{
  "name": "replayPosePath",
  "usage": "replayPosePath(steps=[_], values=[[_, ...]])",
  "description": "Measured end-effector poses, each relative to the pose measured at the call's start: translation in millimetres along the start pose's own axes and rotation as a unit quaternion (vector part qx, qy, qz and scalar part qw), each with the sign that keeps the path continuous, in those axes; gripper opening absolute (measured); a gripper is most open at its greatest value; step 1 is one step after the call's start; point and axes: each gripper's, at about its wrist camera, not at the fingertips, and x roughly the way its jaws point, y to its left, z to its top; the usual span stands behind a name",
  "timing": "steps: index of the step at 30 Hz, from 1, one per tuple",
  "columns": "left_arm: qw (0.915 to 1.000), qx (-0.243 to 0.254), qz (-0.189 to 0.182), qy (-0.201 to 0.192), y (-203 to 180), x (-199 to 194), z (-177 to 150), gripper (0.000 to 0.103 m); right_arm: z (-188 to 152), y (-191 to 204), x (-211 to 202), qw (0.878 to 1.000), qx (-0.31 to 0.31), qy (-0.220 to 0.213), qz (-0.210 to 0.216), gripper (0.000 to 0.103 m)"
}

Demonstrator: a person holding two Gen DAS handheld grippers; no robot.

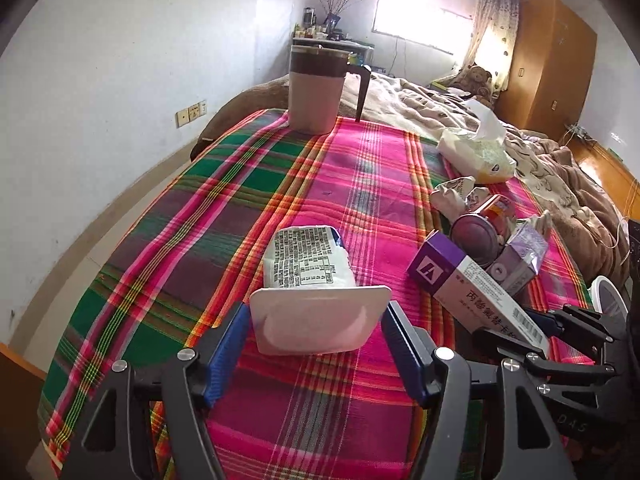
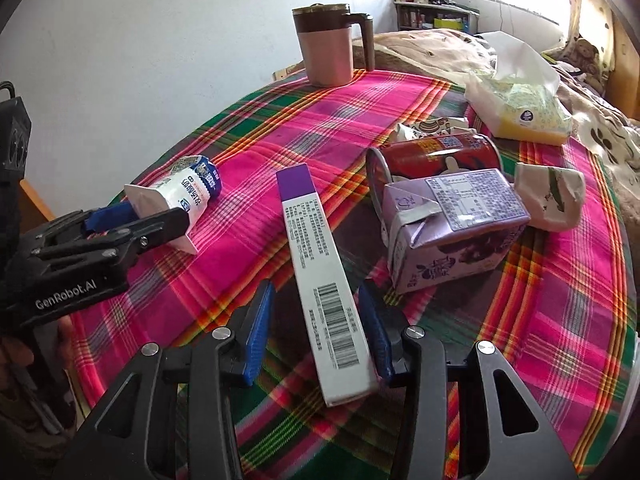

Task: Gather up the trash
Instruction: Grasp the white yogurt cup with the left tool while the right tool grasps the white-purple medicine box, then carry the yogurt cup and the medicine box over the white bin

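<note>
A white yogurt pouch [image 1: 308, 264] lies on the plaid cloth with its flat base toward me. My left gripper [image 1: 316, 320] is open around that base, blue pads on each side; it shows in the right wrist view [image 2: 132, 216] beside the pouch [image 2: 188, 196]. A long white and purple medicine box [image 2: 324, 284] lies between the open fingers of my right gripper [image 2: 316, 320]; the right pad [image 2: 374, 328] is close to the box, the left pad stands apart. A purple drink carton [image 2: 452, 228], a red can [image 2: 436, 156] and a crumpled wrapper [image 2: 548, 196] lie behind it.
A pink mug with a brown lid [image 2: 328, 44] stands at the far edge of the plaid cloth [image 2: 560, 300]. A tissue pack [image 2: 520, 108] lies at the back right. A bed with brown blankets [image 1: 440, 108] is beyond. A white bag rim [image 1: 608, 296] shows at right.
</note>
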Motion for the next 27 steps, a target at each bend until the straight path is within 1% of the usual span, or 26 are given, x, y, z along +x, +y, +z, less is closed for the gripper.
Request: replayPosePath(steps=[2, 5, 6, 7, 8, 9, 10, 17, 21, 24, 27], values=[[1.0000, -0.001, 0.001, 0.006, 0, 6, 0, 0.068, 2, 0, 3, 1.000, 0.004, 0.003, 0.000, 0.045], [0.9997, -0.017, 0.003, 0.017, 2, 16, 2, 0.068, 3, 2, 4, 1.000, 0.005, -0.001, -0.009, 0.045], [0.9997, -0.017, 0.005, 0.015, 1, 16, 2, 0.068, 3, 3, 3, 1.000, 0.005, -0.005, -0.009, 0.043], [0.9999, -0.013, 0.004, 0.007, 0, 15, 2, 0.068, 3, 4, 3, 1.000, 0.004, -0.007, -0.008, 0.037], [0.9999, -0.012, 0.005, 0.001, -1, 14, 2, 0.068, 2, 5, 2, 1.000, 0.004, -0.009, -0.008, 0.033], [0.9999, -0.013, 0.006, 0.002, -1, 14, 2, 0.066, 3, 5, 2, 1.000, 0.004, -0.010, -0.010, 0.027], [0.9999, -0.016, 0.004, 0.001, 0, 13, 3, 0.064, 2, 5, 2, 1.000, 0.006, -0.012, -0.011, 0.024], [0.9998, -0.019, 0.000, -0.009, -1, 5, -2, 0.064, -4, 4, -10, 0.999, 0.023, -0.033, -0.010, 0.024], [0.9996, -0.014, -0.003, -0.023, -5, -8, -7, 0.064, -8, 3, -19, 0.998, 0.032, -0.046, -0.006, 0.023], [0.9993, 0.000, 0.003, -0.037, -13, -22, -10, 0.064, -12, 4, -27, 0.998, 0.034, -0.055, -0.009, 0.023], [0.9991, 0.005, -0.008, -0.042, -18, -33, -12, 0.064, -14, 3, -35, 0.997, 0.039, -0.064, -0.011, 0.023]])
